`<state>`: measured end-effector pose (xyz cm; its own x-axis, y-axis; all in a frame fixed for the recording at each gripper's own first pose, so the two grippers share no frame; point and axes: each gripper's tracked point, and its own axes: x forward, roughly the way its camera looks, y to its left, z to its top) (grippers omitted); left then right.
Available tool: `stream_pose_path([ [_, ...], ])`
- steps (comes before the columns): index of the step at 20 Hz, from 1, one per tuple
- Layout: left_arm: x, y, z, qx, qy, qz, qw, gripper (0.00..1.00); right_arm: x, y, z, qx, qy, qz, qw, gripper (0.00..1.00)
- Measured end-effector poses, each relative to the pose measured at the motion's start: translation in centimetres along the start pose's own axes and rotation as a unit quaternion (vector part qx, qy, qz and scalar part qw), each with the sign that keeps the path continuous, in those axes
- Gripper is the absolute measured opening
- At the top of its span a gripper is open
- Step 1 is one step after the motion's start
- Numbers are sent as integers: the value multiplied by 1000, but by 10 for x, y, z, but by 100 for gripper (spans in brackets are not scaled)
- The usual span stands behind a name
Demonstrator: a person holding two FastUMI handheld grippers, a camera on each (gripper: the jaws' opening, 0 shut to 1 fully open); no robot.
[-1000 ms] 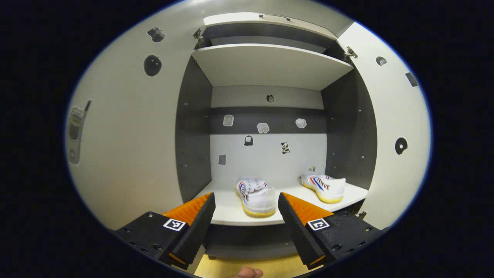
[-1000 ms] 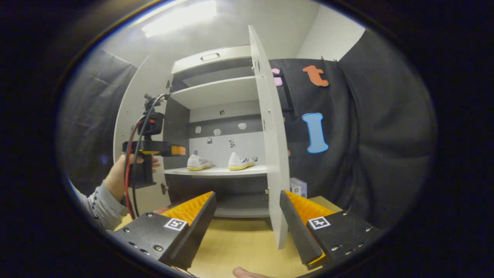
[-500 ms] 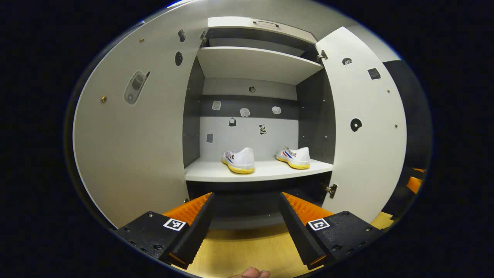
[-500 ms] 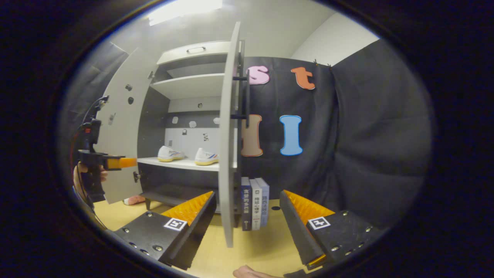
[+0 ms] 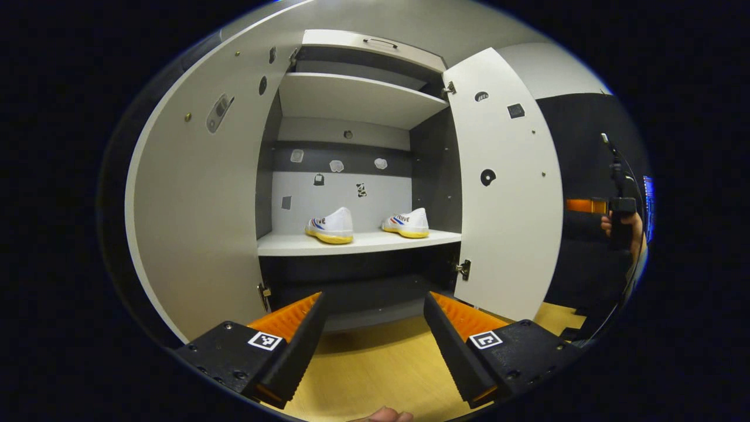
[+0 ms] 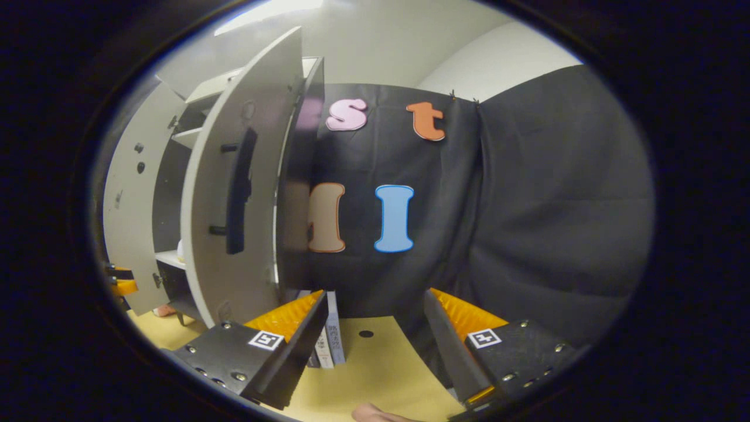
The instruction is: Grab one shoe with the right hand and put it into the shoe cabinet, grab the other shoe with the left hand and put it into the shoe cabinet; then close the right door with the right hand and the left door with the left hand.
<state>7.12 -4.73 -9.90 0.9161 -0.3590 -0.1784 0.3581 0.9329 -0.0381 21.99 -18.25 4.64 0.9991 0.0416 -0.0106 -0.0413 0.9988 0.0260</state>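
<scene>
Your left claw (image 5: 372,337) stands apart, nothing between its fingers, low over the wooden floor (image 5: 375,369) in front of the shoe cabinet (image 5: 351,176). Each finger base carries a small square black-and-white marker.

Ahead and above the claw, well apart from it, both shoes sit on the middle shelf (image 5: 357,241): left shoe (image 5: 331,225) and right shoe (image 5: 406,223), side by side, not touching. Coloured stripes and lettering on their sides; too small to read reliably.

Left door (image 5: 199,205) and right door (image 5: 507,193) both stand swung out.

Your right claw (image 6: 372,334) is likewise apart and empty, over the floor. To its left, the outer face of the right door (image 6: 234,187) with a dark bar handle (image 6: 239,190). Just beyond the claw's left finger, books (image 6: 329,340) stand upright against the cabinet side; spine writing not legible.

In the left gripper view your right claw (image 5: 586,206) shows far right, held in a hand (image 5: 624,225).
</scene>
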Motion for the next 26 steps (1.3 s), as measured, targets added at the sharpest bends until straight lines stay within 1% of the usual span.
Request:
stream_pose_path([
  [2, -5, 1, -15, -6, 18, -5, 1000, 100, 12, -8, 18, 13, 4, -7, 1000, 98],
  [3, -7, 6, -21, -6, 27, 2, 1000, 100, 15, -9, 28, 14, 4, -7, 1000, 98],
  [5, -10, 13, -25, -6, 29, 8, 1000, 100, 21, 0, 50, 5, -4, 6, 1000, 98],
  [7, -15, 19, -26, -12, 23, 17, 1000, 100, 25, 15, 69, 7, -11, 24, 1000, 98],
  [9, -24, 25, -19, -21, 3, 25, 999, 100, 29, 34, 79, 17, -9, 43, 999, 98],
  [11, -31, 29, -19, -25, -9, 28, 999, 100, 31, 50, 82, 0, -6, 48, 999, 98],
  [13, -39, 32, -23, -23, -8, 29, 999, 100, 31, 70, 84, -22, -8, 54, 998, 98],
  [15, -50, 38, -25, -30, -13, 33, 999, 100, 29, 91, 93, -36, -23, 53, 998, 98],
  [16, -55, 41, -25, -35, -17, 35, 999, 100, 28, 99, 95, -45, -26, 48, 997, 99],
  [17, -62, 45, -26, -40, -22, 38, 998, 100, 25, 99, 97, -57, -28, 36, 997, 91],
  [19, -74, 51, -27, -40, -29, 40, 998, 100, 22, 96, 96, -66, -24, 13, 997, 90],
  [20, -80, 53, -28, -39, -29, 40, 998, 100, 22, 97, 95, -56, -16, 9, 998, 90],
  [21, -88, 55, -29, -38, -31, 38, 998, 100, 21, 98, 92, -46, -10, 7, 999, 93],
  [23, -103, 57, -26, -35, -37, 40, 998, 100, 18, 98, 90, -33, -4, -2, 999, 88],
  [24, -111, 60, -23, -33, -41, 42, 998, 100, 18, 97, 91, -31, -4, -9, 999, 88],
  [25, -119, 64, -20, -33, -48, 47, 997, 100, 16, 97, 90, -26, -3, -16, 1000, 90],
  [26, -126, 69, -18, -31, -52, 55, 997, 100, 16, 99, 91, -20, -3, -17, 1000, 90],
])
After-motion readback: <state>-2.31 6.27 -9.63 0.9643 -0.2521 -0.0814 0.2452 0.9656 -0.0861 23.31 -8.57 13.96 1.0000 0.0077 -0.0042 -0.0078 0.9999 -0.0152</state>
